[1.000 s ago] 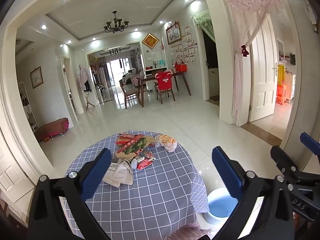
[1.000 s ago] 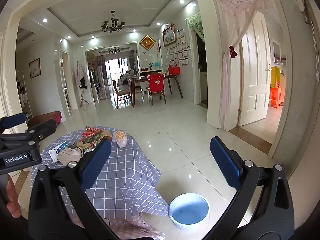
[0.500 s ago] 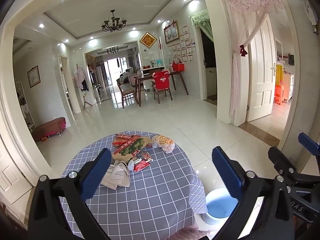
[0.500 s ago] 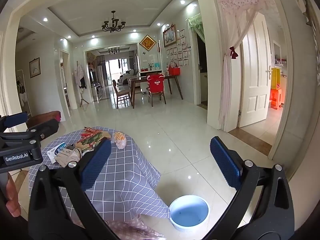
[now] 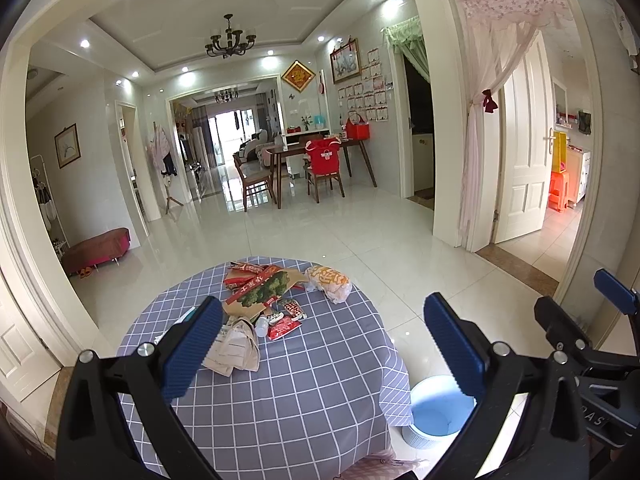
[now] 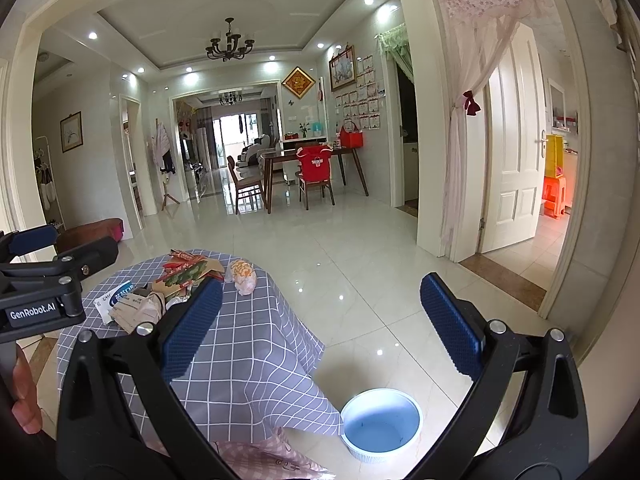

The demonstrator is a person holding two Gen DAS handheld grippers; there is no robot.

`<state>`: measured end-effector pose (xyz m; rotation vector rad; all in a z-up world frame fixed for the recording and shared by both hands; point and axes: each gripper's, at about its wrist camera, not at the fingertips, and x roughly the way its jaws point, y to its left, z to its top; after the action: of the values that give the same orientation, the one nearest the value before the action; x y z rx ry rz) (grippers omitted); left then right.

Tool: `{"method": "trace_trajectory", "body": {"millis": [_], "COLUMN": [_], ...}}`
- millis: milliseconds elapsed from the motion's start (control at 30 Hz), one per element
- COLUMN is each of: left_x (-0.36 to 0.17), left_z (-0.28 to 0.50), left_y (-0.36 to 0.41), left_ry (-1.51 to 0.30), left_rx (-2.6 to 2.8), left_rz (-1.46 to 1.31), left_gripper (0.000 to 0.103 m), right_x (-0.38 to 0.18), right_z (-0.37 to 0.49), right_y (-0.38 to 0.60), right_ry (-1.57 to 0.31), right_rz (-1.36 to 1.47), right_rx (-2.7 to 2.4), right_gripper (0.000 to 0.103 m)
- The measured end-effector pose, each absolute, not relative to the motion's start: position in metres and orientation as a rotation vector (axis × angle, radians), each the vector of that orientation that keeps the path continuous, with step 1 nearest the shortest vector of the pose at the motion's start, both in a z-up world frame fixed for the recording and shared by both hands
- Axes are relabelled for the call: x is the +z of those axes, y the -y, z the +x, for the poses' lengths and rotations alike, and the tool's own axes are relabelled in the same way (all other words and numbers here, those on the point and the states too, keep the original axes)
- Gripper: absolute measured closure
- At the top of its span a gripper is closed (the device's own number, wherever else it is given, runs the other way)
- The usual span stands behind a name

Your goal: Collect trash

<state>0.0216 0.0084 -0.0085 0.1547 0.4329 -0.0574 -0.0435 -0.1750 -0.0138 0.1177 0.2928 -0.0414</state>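
On the round table [image 5: 288, 400] with its grey checked cloth, the trash sits in one heap toward the far edge: a crumpled paper bag [image 5: 236, 346], a green-and-red snack wrapper [image 5: 264, 290], small red packets [image 5: 282, 326] and a yellow-printed plastic bag [image 5: 330, 282] just beside it. Left gripper [image 5: 320, 344] hangs above the table's near side, jaws spread wide, nothing held. Right gripper [image 6: 320, 320] is likewise released and empty, off the table's right edge, over the blue bin [image 6: 382, 424] on the floor. Step judged: approach, no pickup yet. Next move calls for lowering a gripper onto one piece, likely the paper bag nearest the left, closing, then carrying it to the bin.
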Motion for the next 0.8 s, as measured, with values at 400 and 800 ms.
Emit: {"method": "trace_trajectory", "body": {"millis": [400,800], "left_x": [-0.0103,-0.0122], "left_z": [0.0239,0.0244], "left_y": [-0.0111,-0.0108], "left_ry": [-0.439,-0.439], "left_rx": [-0.062,-0.062], "left_rz": [0.15,0.149], "left_gripper": [0.004,0.004], "right_x": [-0.0167,-0.0182], "right_z": [-0.0411,-0.0411], "right_y": [0.1733,0.173], "right_ry": [-0.294,-0.293], "right_rz": [0.118,0.119], "right_rx": [-0.039,-0.039], "right_gripper": [0.006,0.006]}}
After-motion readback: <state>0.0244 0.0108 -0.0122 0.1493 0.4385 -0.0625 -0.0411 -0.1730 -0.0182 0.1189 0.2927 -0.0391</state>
